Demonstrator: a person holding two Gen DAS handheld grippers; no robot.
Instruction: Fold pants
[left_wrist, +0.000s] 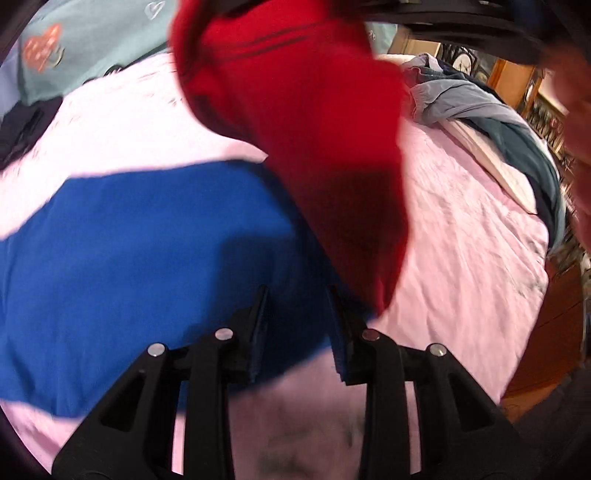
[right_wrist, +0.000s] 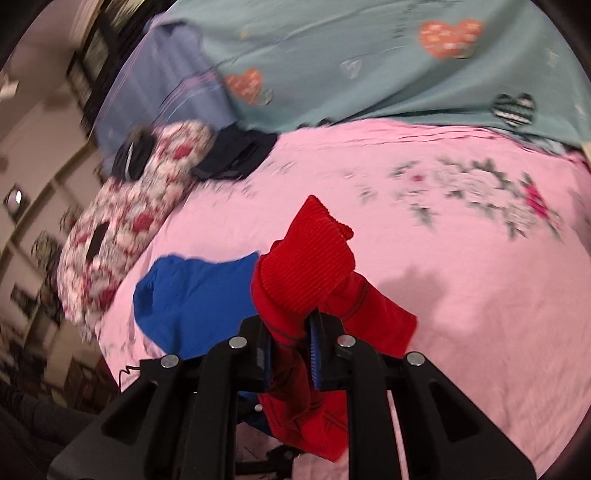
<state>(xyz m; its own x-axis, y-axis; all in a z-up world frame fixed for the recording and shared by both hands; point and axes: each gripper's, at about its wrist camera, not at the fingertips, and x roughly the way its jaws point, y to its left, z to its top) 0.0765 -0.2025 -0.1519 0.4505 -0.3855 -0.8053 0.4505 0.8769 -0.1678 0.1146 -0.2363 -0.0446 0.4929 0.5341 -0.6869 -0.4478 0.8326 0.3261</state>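
Red pants with dark seam lines hang bunched from my right gripper, which is shut on them near the ribbed waistband, above a pink bed sheet. In the left wrist view the red pants dangle from above, in front of my left gripper, which is open and empty. Its fingers hover over a flat blue garment on the sheet. The blue garment also shows in the right wrist view, left of the red pants.
A teal blanket with heart prints lies at the bed's far side. A floral pillow and dark clothes lie at the left. A pile of grey and blue clothes lies along the bed's right edge.
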